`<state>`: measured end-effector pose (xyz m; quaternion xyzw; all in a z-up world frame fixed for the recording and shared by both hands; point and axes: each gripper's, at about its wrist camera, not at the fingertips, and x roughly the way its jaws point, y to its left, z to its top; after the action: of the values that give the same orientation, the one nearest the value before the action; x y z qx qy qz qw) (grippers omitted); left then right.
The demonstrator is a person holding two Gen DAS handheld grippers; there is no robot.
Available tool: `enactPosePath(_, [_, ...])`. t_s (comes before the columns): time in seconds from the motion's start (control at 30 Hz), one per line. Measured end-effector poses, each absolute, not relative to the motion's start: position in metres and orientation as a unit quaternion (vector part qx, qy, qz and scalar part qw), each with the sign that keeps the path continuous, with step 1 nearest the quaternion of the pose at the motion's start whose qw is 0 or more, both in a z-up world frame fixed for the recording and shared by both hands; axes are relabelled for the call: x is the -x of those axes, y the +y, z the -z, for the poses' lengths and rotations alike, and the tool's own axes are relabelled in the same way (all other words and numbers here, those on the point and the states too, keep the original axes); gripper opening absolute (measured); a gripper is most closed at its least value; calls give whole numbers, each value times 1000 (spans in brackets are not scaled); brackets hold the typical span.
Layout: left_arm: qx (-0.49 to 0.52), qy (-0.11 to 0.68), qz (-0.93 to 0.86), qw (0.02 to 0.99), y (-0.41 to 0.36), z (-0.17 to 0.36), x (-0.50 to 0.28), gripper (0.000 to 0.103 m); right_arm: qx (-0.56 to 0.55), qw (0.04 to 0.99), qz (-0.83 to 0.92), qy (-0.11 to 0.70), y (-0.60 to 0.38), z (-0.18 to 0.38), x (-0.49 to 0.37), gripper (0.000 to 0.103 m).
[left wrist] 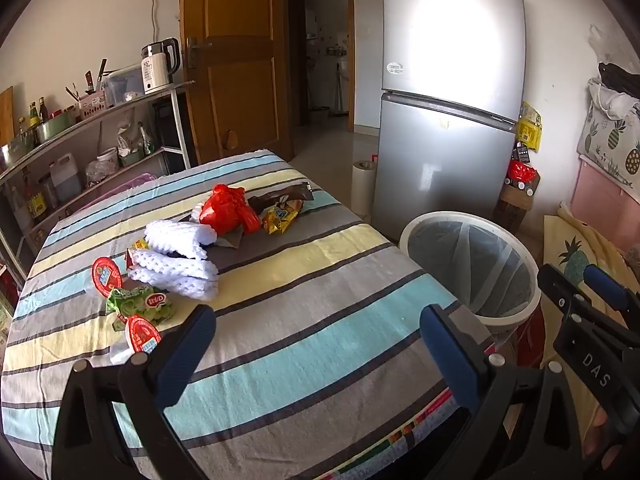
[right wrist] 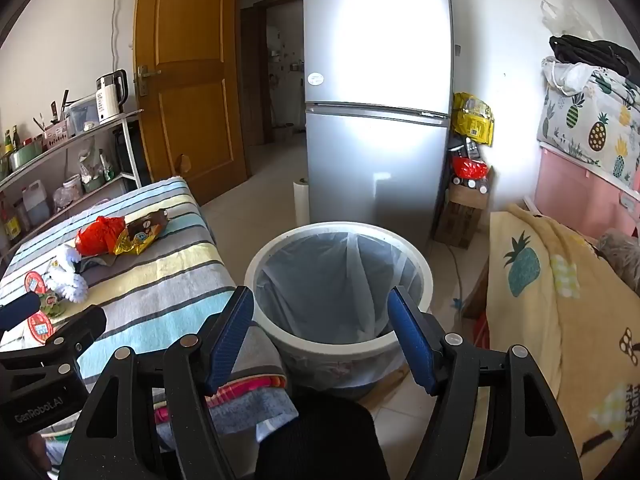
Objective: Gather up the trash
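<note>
Both grippers, the left gripper [left wrist: 316,332] over the striped tablecloth [left wrist: 304,344] and the right gripper [right wrist: 320,320] before the lined trash bin [right wrist: 340,236], stand wide and empty, while wrappers [left wrist: 136,304] lie farther on the cloth.

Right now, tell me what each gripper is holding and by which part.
Nothing is held. The left gripper is open over the striped cloth; the right gripper is open above the trash bin.

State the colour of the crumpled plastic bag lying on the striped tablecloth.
Red. The plastic bag shows best in the left wrist view.
</note>
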<state>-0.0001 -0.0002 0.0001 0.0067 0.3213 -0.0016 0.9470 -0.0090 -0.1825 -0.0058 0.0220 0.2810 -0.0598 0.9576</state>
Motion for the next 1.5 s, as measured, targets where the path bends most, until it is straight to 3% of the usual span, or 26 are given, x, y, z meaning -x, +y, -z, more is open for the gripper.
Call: enactPosePath(1.5, [-3, 321, 1, 947, 0, 0, 0, 103, -22, 957, 60, 282, -181, 7, 9, 70])
